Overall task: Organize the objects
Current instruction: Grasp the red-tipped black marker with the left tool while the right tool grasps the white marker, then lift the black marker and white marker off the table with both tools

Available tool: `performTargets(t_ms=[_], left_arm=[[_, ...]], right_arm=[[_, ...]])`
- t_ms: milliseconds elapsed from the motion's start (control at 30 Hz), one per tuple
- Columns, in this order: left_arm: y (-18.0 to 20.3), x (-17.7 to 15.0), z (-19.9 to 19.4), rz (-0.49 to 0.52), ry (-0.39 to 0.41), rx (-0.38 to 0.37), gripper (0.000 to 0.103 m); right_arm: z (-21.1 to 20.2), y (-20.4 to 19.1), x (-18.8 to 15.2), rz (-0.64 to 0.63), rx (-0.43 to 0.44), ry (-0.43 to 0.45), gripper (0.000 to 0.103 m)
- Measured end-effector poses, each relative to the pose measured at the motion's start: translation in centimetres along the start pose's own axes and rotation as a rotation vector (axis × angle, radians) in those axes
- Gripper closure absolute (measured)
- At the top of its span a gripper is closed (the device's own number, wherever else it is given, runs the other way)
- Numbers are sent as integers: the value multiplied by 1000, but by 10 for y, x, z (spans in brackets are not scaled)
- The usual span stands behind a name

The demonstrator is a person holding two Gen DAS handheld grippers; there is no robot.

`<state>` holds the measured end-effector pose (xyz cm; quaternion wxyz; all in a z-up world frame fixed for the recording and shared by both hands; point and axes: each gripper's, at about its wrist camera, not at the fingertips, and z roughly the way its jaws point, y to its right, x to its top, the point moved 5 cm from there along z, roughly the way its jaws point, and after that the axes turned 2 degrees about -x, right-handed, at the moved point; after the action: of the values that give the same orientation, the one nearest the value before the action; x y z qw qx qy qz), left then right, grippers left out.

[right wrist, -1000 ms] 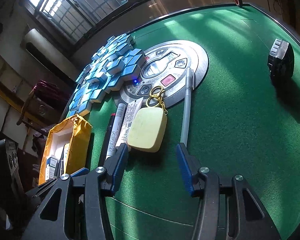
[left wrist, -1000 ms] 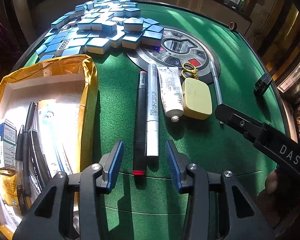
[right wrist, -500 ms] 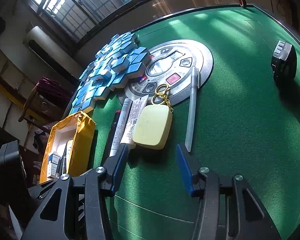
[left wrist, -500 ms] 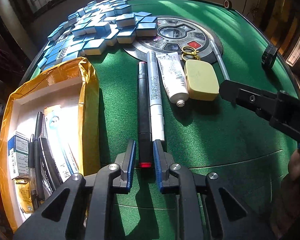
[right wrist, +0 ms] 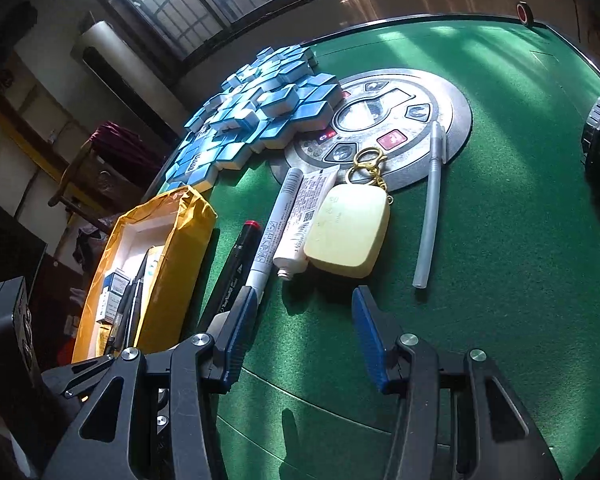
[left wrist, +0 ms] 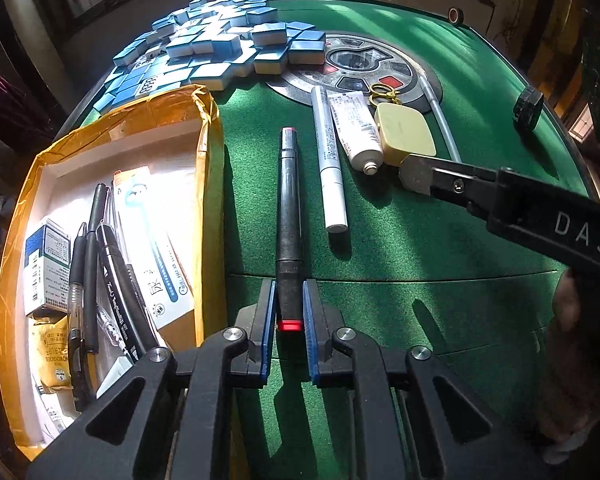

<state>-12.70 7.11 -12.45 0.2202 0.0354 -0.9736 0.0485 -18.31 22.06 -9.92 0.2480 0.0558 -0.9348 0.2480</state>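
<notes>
My left gripper (left wrist: 288, 322) is shut on the near end of a black marker with red ends (left wrist: 288, 200), lifted clear of the row on the green felt; it also shows in the right wrist view (right wrist: 232, 268). Still on the felt lie a white marker (left wrist: 330, 156), a white tube (left wrist: 354, 130), a yellow keychain case (left wrist: 404, 132) and a grey pen (left wrist: 440, 120). My right gripper (right wrist: 300, 320) is open and empty, just short of the yellow case (right wrist: 348, 232) and tube (right wrist: 304, 220). An open yellow box (left wrist: 210, 184) with pens and packets stands at the left.
A pile of blue-and-white mahjong tiles (left wrist: 216, 48) lies at the back left beside the table's round metal control panel (left wrist: 364, 64). A black knob-like object (left wrist: 528, 106) sits near the right table edge. The right gripper's arm (left wrist: 512, 204) crosses the left wrist view.
My left gripper closed on the black marker and pulled it back and left from beside the white marker. My right gripper edged a little forward toward the yellow case, still open.
</notes>
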Motion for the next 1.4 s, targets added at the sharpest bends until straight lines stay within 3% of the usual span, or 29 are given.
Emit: performTargets(t_ms=[133,367,633,700,967,1233,1400], left_arm=[[-3,-3,-3,-17,9,-20,92],[-3,-3,-4,-25,10,-50,92],[-3,-3,-5,-31,14,-66,92],[-3,-2,-5,-29,15,-64,92],[-3,-3,-5,-23,15,-57,92],[10,-10,-9,9,1,-71,92],[24,-23,-15,57,-9,-99,92]], right_arm=[[14,-20,-9,-31,37,-71,62],[40,-31,-4,-2,14,-124,68],[49,-44,0,-96,-106,-115,80],[50,-46,-2,-112,-116,-128,88],[33,-33,-18,-95,-111,-153,91],[-9,-9,-63,-28,-72,-161,91],[-29,-4,-86,-27,-130,-138,91]])
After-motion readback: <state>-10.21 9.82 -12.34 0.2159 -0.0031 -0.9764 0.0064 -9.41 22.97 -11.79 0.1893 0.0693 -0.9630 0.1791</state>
